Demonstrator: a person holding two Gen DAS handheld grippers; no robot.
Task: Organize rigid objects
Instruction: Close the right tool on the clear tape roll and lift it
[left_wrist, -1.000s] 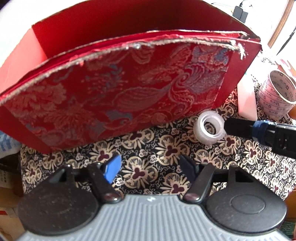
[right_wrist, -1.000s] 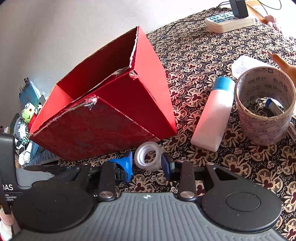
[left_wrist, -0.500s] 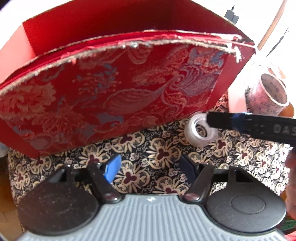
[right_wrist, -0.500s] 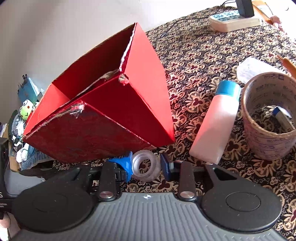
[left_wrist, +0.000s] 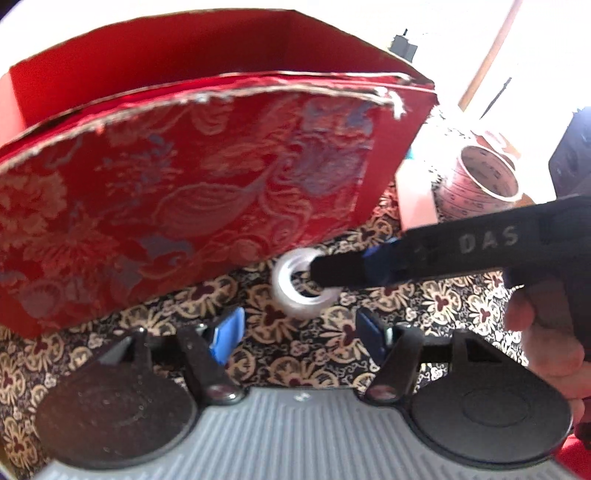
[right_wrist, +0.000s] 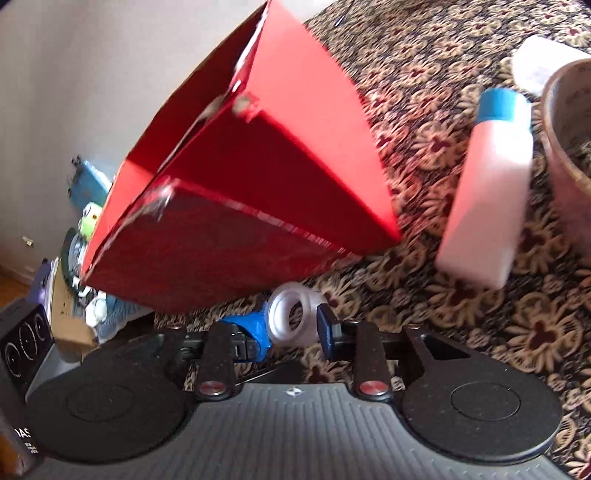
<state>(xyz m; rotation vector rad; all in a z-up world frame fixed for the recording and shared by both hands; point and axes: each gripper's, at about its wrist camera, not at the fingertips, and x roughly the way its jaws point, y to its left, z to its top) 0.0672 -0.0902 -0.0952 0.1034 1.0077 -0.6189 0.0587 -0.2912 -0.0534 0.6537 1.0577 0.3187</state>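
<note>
Small clear roll of tape (right_wrist: 293, 320) on the flower-patterned desk cloth (right_wrist: 461, 325), just in front of the lower corner of the red cardboard box (right_wrist: 258, 192). Stands on edge, no long axis to speak of; core hole faces toward the right wrist camera and slightly left.

Right tool (right_wrist: 291, 326) closing on the roll: light-blue pad touching its left side, dark-blue pad (right_wrist: 325, 326) just beside or touching its right side, full press not certain through the blur. Left tool (left_wrist: 301, 332) open, nothing between its blue pads, closing slightly, hovering over the cloth just short of the roll (left_wrist: 301, 286).

Left wrist view only: brocade-covered front face of the box (left_wrist: 177, 206), red with gold and blue floral weave, frayed silver edging along the top; black finger of the right tool (left_wrist: 369, 267) crossing the roll's hole from the right, raised letters "DAS" on its arm; a hand (left_wrist: 543, 350) at the right edge; wide brown tape roll (left_wrist: 476, 181) with printed lettering too blurred to read.

Right wrist view only: plain red side walls of the box and its open top; white plastic bottle with blue cap (right_wrist: 487, 192) lying on the cloth, cap pointing away; rim of the wide tape roll (right_wrist: 565, 147) at far right; green frog toy (right_wrist: 90, 221) beyond the desk edge at left.
</note>
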